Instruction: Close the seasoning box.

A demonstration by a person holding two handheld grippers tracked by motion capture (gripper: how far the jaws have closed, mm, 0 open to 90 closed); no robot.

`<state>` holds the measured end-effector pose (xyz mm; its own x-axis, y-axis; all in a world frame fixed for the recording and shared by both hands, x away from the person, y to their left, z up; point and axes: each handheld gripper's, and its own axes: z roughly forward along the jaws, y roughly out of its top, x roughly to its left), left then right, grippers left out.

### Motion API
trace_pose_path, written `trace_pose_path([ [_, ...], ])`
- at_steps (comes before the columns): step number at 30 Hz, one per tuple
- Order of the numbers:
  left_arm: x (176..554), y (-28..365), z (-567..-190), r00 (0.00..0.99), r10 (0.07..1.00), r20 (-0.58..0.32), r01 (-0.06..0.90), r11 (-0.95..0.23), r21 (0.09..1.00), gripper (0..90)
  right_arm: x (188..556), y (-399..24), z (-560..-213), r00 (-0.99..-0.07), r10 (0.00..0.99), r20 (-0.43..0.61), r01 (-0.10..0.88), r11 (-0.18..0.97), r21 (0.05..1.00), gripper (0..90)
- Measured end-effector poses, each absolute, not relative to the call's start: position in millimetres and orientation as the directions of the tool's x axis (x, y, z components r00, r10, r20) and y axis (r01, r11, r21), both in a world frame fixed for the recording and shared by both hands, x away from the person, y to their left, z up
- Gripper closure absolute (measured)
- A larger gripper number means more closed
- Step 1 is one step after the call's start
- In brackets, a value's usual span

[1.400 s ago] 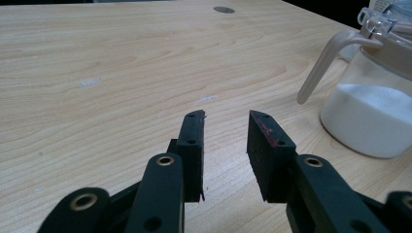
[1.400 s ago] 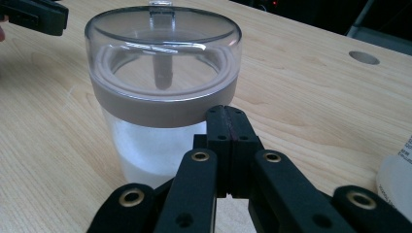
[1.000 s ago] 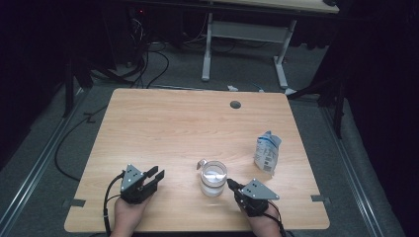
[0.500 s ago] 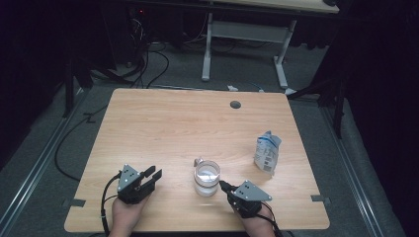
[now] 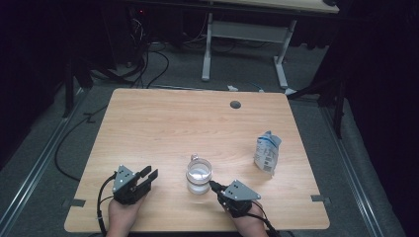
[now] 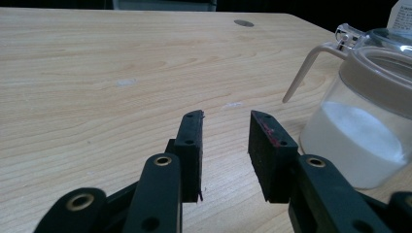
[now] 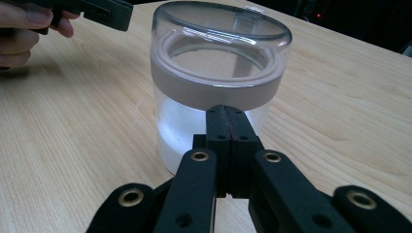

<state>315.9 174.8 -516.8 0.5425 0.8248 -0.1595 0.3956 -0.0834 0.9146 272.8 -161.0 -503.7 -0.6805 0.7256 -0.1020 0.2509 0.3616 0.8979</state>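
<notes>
A clear glass jar (image 5: 198,175) with a clear lid and white powder in its bottom stands near the table's front middle. My right gripper (image 5: 212,184) is shut, empty, with its tips against the jar's near right side; the right gripper view shows the closed tips (image 7: 226,110) at the jar (image 7: 214,82) wall. My left gripper (image 5: 149,172) rests to the jar's left, open with nothing between its fingers. Its jaws (image 6: 226,116) stand apart over bare wood, the jar (image 6: 369,121) just to their right.
A white and blue pouch (image 5: 267,153) stands at the right of the wooden table (image 5: 163,123). A cable hole (image 5: 235,104) lies near the far edge. A desk frame and cables sit on the floor beyond.
The jar has slid left across the table, and my right gripper has moved left with it, staying at its side. The left gripper has stayed in place.
</notes>
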Motion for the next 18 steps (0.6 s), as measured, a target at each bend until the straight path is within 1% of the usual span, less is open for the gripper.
trace_pose_path([
  [18, 313.2, 181.5, -517.8, 0.529, 0.834, -0.156, 0.398, -0.082, 0.914, 66.7, 279.6, -136.2, -503.0, -0.715, 0.69, -0.11, 0.219, 0.37, 0.903, 89.7],
])
